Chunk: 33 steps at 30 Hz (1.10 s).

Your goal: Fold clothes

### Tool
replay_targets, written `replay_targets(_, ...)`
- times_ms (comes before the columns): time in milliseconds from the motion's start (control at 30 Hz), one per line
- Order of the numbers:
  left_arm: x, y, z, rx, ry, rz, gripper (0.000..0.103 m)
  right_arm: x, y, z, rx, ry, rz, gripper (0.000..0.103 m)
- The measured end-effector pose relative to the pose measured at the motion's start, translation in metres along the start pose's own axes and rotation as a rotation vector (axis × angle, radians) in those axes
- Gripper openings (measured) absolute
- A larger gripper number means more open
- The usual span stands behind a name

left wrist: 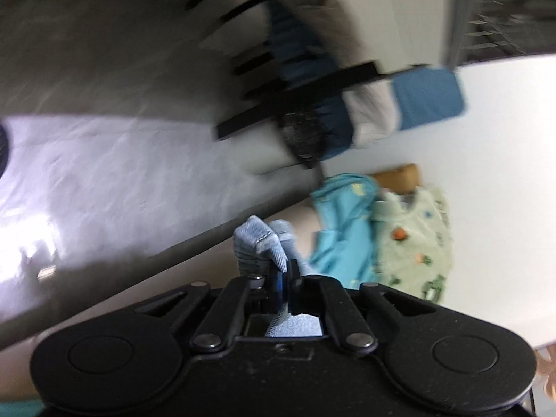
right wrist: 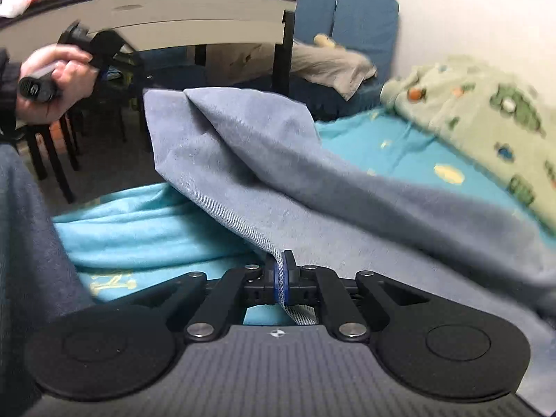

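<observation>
The grey-blue garment (right wrist: 264, 173) hangs stretched in the air above the bed (right wrist: 375, 146), held at two points: a hemmed edge runs into the right gripper (right wrist: 282, 271), whose jaws are pressed together on the cloth, and a far corner rises toward the left gripper (right wrist: 104, 55), gripped in the person's hand (right wrist: 52, 83) near the bed's left edge. In the left wrist view the left gripper (left wrist: 283, 271) also shows its jaws pinched on a bunched fold of the same cloth (left wrist: 257, 239), though that picture is heavily blurred. The main risk, as I judge it, is a slip: each hold takes only a narrow bit of edge, and a sharp pull to spread the garment could drag the hem out of one pair of pads, dropping that side in a heap. A second risk is an uneven fold, since the cloth sags and twists between the two holds rather than hanging flat, so laying it down like this would probably trap creases. Beneath it lies the turquoise sheet (right wrist: 139, 229), rumpled near the front edge of the bed, which could catch or ruck under the garment. The green patterned blanket (right wrist: 486, 121) is piled along the bed's right side, near where the cloth trails, and might crowd the laying space. The table (right wrist: 173, 17) stands beyond the left hand, close enough that a wide swing might knock it.
</observation>
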<state>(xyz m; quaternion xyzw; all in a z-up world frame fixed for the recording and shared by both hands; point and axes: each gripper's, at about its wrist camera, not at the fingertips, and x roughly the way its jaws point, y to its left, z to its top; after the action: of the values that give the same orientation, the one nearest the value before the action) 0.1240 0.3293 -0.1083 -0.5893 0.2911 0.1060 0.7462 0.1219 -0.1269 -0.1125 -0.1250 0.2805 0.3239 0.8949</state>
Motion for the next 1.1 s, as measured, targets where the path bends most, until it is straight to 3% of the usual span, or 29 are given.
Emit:
replay_targets(100,0.013,0.031,0.000,-0.098,0.055,0.058,0.002,0.013,0.007,-0.006,-0.054,0.098,0.028,0.003)
replay_targets(267,0.021,0.044,0.003,-0.146,0.096,0.078,0.006,0.019,0.000,-0.005,-0.026,0.122,0.050,0.003)
replay_targets(333,0.017,0.038,0.005,-0.122,0.101,0.086,0.009,0.018,-0.002,-0.002,-0.007,0.114,0.059,0.004)
replay_targets(367,0.014,0.035,0.006,-0.111,0.102,0.086,0.018,0.018,-0.003,-0.001,0.002,0.110,0.063,0.006)
replay_targets(400,0.009,0.031,0.007,-0.101,0.099,0.079,0.034,0.018,-0.004,0.000,0.012,0.107,0.068,0.009)
replay_targets(467,0.000,0.024,0.007,-0.076,0.079,0.078,0.047,0.015,-0.006,0.002,0.032,0.091,0.076,0.014)
replay_targets(567,-0.018,0.007,0.005,-0.028,0.040,0.112,0.049,0.011,-0.005,0.006,0.061,0.060,0.081,0.031)
replay_targets(833,-0.031,-0.070,-0.033,0.189,0.044,0.098,0.054,-0.012,-0.022,0.021,0.190,-0.063,0.080,0.038)
replay_targets(1100,0.000,-0.129,-0.111,0.358,0.172,0.070,0.054,-0.035,-0.052,0.029,0.314,-0.102,-0.082,0.038)
